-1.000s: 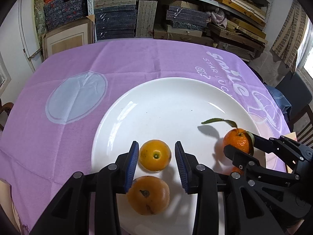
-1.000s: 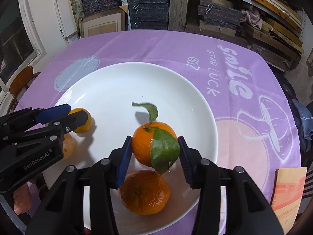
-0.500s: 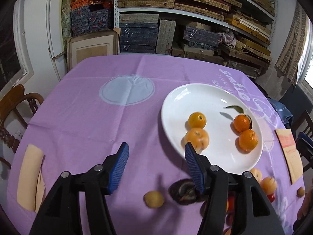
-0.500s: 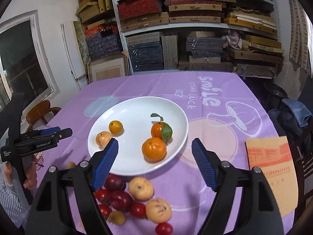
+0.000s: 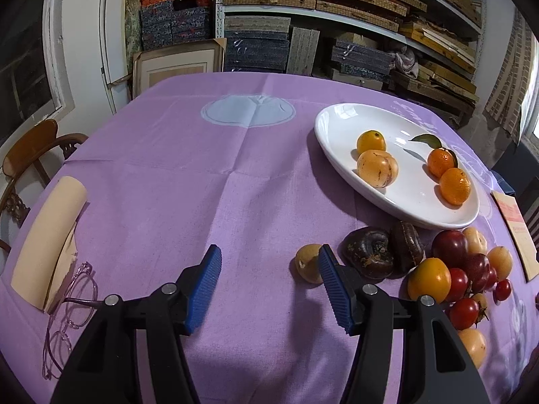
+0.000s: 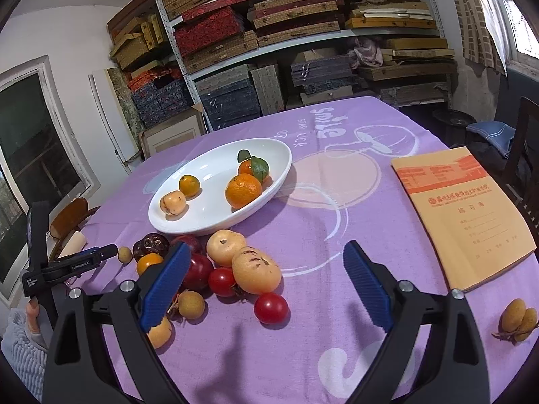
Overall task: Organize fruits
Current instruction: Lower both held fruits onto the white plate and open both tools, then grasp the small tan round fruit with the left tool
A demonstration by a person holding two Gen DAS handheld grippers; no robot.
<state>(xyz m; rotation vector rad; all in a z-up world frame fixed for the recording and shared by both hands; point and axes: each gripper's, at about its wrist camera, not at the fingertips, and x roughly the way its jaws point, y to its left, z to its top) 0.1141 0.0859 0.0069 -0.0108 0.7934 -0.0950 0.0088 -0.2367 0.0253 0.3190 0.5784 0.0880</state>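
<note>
One white plate (image 6: pixel 215 215) sits on the bench, holding four fruits: two mandarins (image 6: pixel 243 190), one of them with leaves, one small orange citrus (image 6: pixel 189 185) and one pale yellow fruit (image 6: pixel 173 202). Off the plate, the pile near the front edge counts two large tan fruits (image 6: pixel 256 269), two dark brown fruits (image 5: pixel 369 252), at least three cherry tomatoes (image 6: pixel 271 307) and at least two dark red plums (image 5: pixel 449 247); the rest overlap too much to count. There is one notebook (image 6: pixel 461 215), one pair of glasses (image 5: pixel 72 313), and two grippers (image 6: pixel 266 282).
</note>
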